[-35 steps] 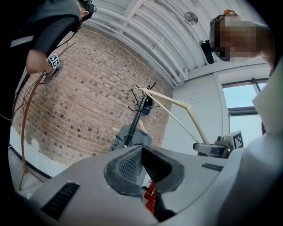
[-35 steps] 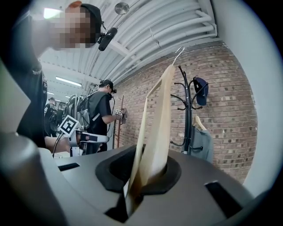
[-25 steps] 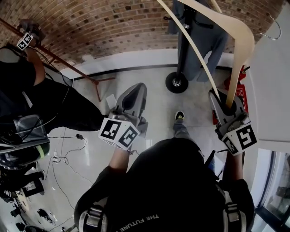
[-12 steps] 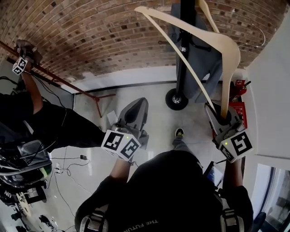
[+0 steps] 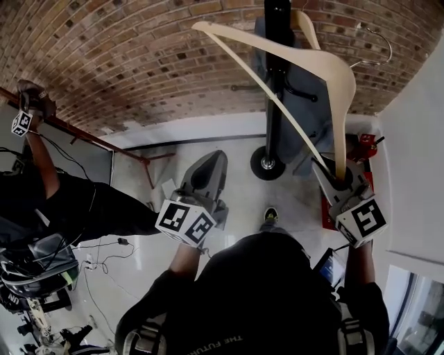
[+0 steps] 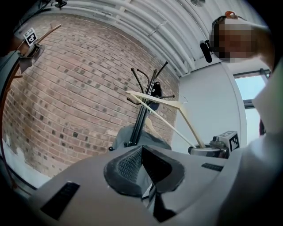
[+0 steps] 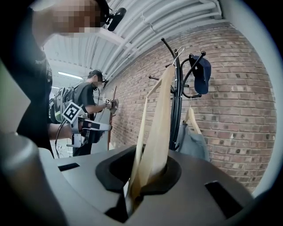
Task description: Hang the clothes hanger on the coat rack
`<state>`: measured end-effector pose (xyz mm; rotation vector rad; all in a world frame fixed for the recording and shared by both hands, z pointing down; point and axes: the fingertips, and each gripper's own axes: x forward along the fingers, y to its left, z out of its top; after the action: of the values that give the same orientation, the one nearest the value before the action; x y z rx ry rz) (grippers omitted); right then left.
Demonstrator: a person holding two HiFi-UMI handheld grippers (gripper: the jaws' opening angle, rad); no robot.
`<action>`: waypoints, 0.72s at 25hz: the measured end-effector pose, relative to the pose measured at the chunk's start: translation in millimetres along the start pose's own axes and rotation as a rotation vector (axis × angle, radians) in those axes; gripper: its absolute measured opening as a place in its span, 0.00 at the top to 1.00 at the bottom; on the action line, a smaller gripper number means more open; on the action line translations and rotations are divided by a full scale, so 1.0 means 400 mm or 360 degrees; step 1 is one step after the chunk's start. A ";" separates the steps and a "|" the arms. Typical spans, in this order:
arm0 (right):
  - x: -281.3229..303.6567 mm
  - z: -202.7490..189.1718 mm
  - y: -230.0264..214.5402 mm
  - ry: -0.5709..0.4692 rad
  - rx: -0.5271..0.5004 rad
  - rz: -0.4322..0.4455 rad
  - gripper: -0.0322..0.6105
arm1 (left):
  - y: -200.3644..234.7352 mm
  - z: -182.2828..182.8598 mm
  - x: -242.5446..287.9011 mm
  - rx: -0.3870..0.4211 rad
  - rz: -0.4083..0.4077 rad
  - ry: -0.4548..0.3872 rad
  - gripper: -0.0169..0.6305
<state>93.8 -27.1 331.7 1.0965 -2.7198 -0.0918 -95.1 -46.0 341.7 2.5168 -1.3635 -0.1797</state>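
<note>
The right tongs (image 5: pixel 334 179) clamp one arm end of the wooden clothes hanger (image 5: pixel 305 59), which stands in the upper right of the head view, beside the coat rack (image 5: pixel 277 14). The hanger looks light, stiff and smooth, so held at its end it may twist. The left tongs (image 5: pixel 207 165) are closed on nothing.

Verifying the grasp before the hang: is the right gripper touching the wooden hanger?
Touching. The right gripper view shows the right gripper with its jaws closed on one end of the wooden hanger, and the wood runs up from between them.
</note>
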 end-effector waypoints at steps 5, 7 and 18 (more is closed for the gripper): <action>0.044 -0.004 -0.097 0.0001 -0.0062 0.0052 0.89 | 0.024 0.006 0.096 0.0010 0.0040 -0.0005 0.95; 0.057 0.001 -0.129 -0.0004 -0.0044 0.0062 0.89 | 0.028 0.010 0.130 0.0016 0.0054 -0.0004 0.95; 0.093 -0.005 -0.265 0.0072 -0.0167 0.0149 0.89 | 0.042 -0.004 0.245 0.0012 0.0110 0.0019 0.95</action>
<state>140.1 -129.4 325.9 0.9300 -2.6876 -0.1907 -54.4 -136.2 350.1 2.4681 -1.4468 -0.1456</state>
